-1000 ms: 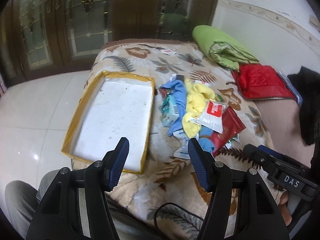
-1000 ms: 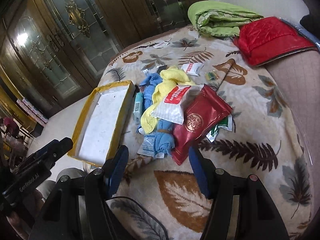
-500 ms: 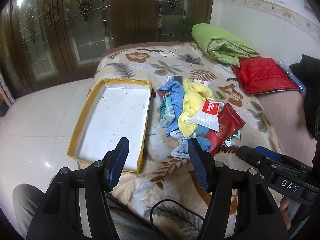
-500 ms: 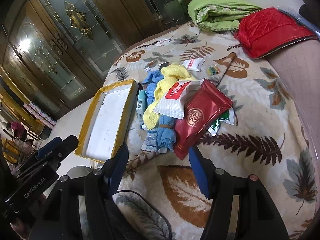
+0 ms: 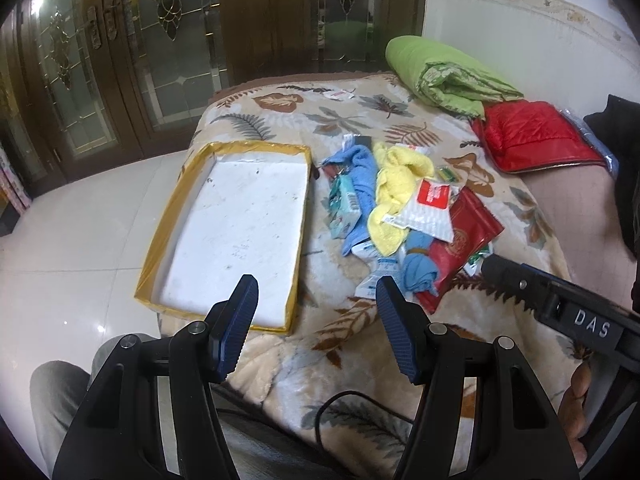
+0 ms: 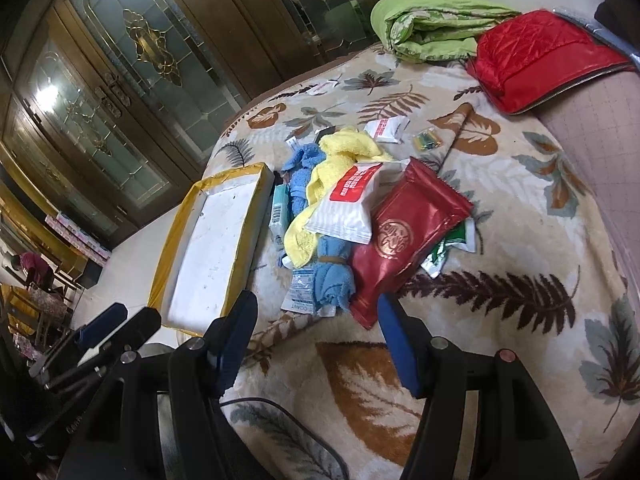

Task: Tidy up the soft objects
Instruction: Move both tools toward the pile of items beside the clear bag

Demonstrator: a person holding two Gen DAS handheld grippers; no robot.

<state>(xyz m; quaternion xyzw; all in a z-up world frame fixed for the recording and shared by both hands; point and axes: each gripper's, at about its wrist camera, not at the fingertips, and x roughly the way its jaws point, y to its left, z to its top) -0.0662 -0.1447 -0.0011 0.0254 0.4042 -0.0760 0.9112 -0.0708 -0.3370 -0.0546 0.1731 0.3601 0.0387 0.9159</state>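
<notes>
A heap of soft things lies mid-bed: a yellow towel [image 5: 400, 184] [image 6: 340, 160], a blue cloth [image 5: 362, 182] [image 6: 302, 176], a rolled blue cloth [image 5: 418, 268] [image 6: 332, 276], a white and red packet [image 5: 430, 210] [image 6: 350, 204], a dark red foil pouch [image 5: 460, 252] [image 6: 404, 236] and a teal pack [image 5: 344, 210]. An empty white tray with a yellow rim [image 5: 160, 240] [image 6: 168, 256] sits left of the heap. My left gripper [image 5: 314, 312] hovers open near the tray's front corner, holding nothing. My right gripper [image 6: 316, 332] is open and empty, just short of the rolled blue cloth.
The bed wears a beige leaf-print blanket [image 5: 328, 120] [image 6: 520, 240]. A folded green quilt [image 5: 444, 76] [image 6: 432, 28] and a red quilted cushion [image 5: 536, 136] [image 6: 536, 56] lie at the far right. White tiled floor [image 5: 72, 208] and wooden glass doors [image 5: 160, 40] lie left and behind. A black cable [image 5: 352, 400] trails below.
Both views have tilted slightly, so the bed and heap sit a little differently in frame. Nothing on the bed has moved, and both grippers stay open.
</notes>
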